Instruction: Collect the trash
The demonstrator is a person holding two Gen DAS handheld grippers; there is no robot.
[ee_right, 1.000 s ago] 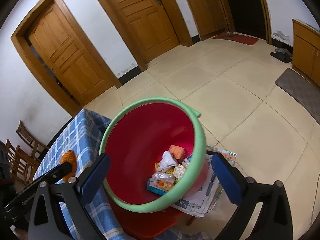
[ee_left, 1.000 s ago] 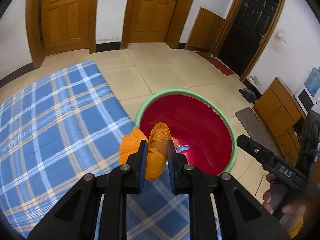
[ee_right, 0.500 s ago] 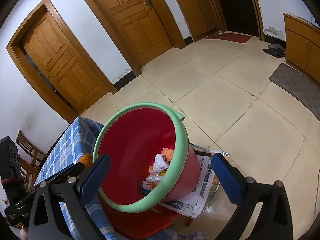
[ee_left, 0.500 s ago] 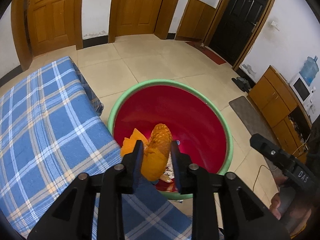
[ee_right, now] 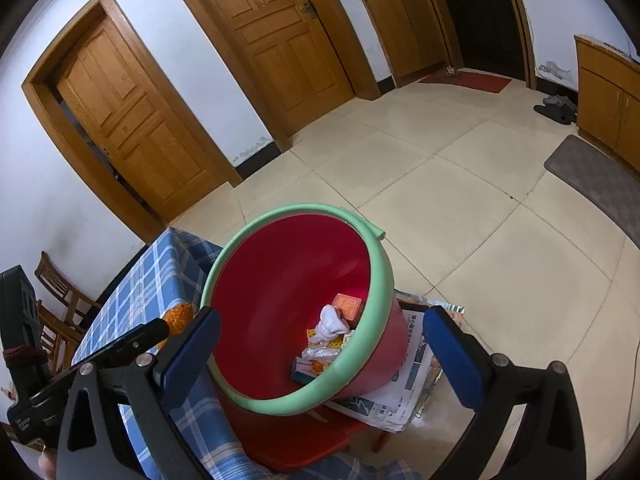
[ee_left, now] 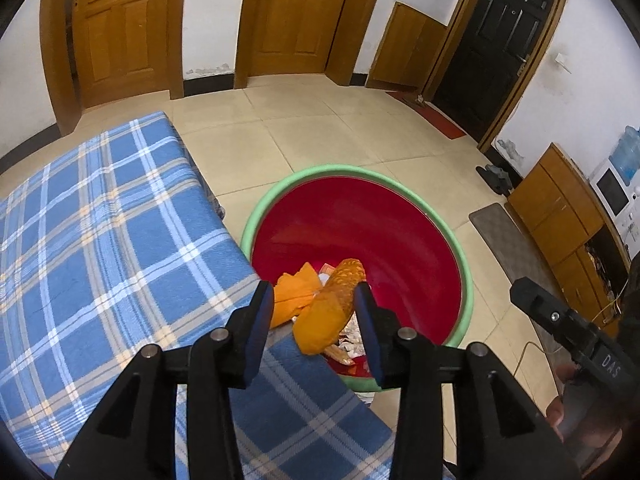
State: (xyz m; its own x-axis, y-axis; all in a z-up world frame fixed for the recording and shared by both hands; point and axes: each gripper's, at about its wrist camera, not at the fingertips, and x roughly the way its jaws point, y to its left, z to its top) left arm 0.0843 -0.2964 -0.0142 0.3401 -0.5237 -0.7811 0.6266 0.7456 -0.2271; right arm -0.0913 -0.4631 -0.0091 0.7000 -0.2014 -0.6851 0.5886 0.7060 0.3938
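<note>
The left gripper (ee_left: 314,310) is opening around a soft, light orange crinkly wrapper (ee_left: 330,310) above the red bucket with a green rim (ee_left: 460,252); pinch its middle.

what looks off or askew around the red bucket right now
The red bucket sits tilted, leaning toward the plaid-covered table, propped on a stack of newspapers atop a red stool. The orange wrapper hangs between the left claw's opening jaws, over the bucket rim, touching only one finger.
</note>
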